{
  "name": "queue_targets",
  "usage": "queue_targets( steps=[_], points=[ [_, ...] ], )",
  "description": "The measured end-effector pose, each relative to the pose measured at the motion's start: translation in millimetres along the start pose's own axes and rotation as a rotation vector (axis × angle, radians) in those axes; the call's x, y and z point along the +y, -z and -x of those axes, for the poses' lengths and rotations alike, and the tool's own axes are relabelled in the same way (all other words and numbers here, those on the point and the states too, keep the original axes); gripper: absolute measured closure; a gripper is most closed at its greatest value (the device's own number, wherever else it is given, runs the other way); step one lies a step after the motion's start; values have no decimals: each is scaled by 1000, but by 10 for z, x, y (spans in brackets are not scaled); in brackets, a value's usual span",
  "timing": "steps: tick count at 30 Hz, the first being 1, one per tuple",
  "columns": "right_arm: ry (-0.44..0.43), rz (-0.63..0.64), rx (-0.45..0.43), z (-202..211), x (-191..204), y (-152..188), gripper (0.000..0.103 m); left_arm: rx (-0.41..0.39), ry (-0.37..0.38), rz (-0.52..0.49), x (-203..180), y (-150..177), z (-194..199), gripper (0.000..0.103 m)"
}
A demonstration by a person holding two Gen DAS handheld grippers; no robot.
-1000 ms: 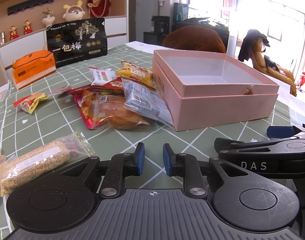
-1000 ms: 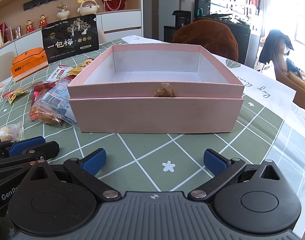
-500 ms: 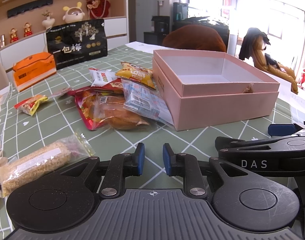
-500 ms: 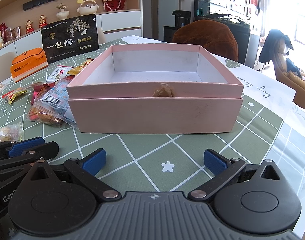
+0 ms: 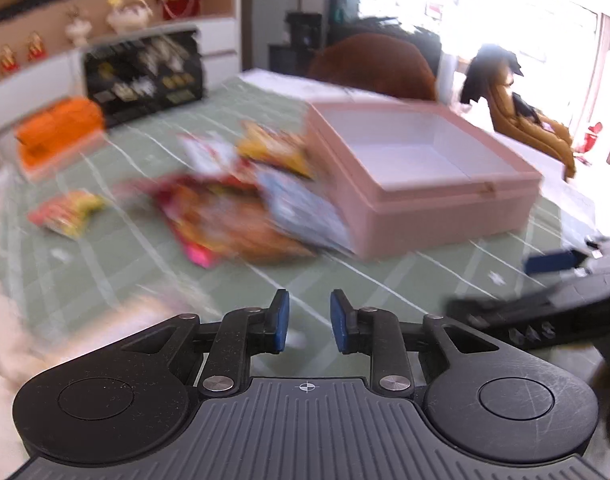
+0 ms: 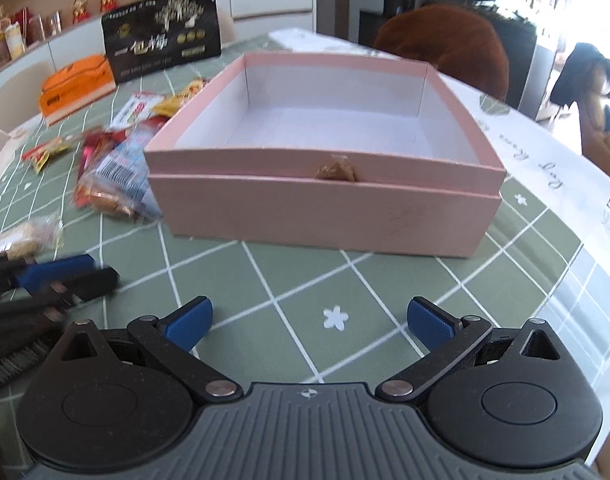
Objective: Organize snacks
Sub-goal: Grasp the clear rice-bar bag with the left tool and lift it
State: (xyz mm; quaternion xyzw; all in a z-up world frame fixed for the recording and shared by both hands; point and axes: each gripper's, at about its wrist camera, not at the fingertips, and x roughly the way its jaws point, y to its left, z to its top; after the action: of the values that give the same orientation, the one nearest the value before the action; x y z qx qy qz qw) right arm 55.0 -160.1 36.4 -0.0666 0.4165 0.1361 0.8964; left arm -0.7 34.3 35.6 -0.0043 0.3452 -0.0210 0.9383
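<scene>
On the green checked cloth [image 6: 289,280], nothing is packed yet: the pink box [image 6: 321,216] stands with its white floor bare, and the snacks [image 5: 241,216] lie heaped against its left wall, a few strays well apart on the far left. Left gripper [image 5: 307,322] hangs low over the cloth, jaws narrow with only a slim gap, holding nothing, short of the heap. Right gripper [image 6: 309,320] faces the box front, jaws wide, also holding nothing.

Risk one, as I judge it: that slim gap on the left. The bread packet looks fat and the wrappers slick, so going in without widening would likely shove the heap along rather than pinch it. Risk two: the left view is heavily smeared, which suggests a fast swing; a quick approach could knock packets against the box wall or push the light box askew. Risk three: the two grippers sit near each other at the table edge, so crossing paths could bring a clash.
</scene>
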Motion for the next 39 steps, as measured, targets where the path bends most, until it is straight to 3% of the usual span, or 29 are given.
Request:
queue_targets(
  steps=[2, 5, 9, 14, 19, 20, 23, 27, 30, 33, 36, 39],
  points=[
    [-13, 15, 25, 40, -3, -10, 0, -50, -80, -42, 268, -76, 187, 75],
    [-16, 22, 19, 85, 3, 65, 0, -26, -134, -87, 555, -139, 218, 77],
    [-9, 19, -22, 180, 44, 183, 0, 120, -94, -75, 936, -149, 38, 76],
    [-47, 66, -13, 193, 143, 161, 0, 158, -12, -85, 1064, -97, -62, 57],
    [-41, 59, 34, 189, 218, 111, 0, 258, 11, -1, 1100, -30, -178, 58],
    [-46, 61, 43, 187, 250, 107, 0, 250, 2, 6, 1045, -26, -173, 66],
    [-49, 80, 51, 186, 381, 116, 0, 241, 3, 65, 942, -7, -103, 69],
    [-51, 125, 49, 245, 560, 144, 0, 235, 135, 188, 928, -23, -93, 69],
    [-112, 153, 49, 298, 703, 165, 0, 230, 168, 217, 936, -79, -84, 69],
    [-182, 158, 66, 290, 848, 173, 6, 180, 140, 278, 1068, -147, 33, 69],
    [-281, 168, 59, 310, 1006, 156, 11, 124, 60, 358, 1274, -177, 240, 70],
    [-359, 183, 42, 327, 1204, 102, 13, 116, -8, 415, 1448, -153, 398, 69]
  ],
)
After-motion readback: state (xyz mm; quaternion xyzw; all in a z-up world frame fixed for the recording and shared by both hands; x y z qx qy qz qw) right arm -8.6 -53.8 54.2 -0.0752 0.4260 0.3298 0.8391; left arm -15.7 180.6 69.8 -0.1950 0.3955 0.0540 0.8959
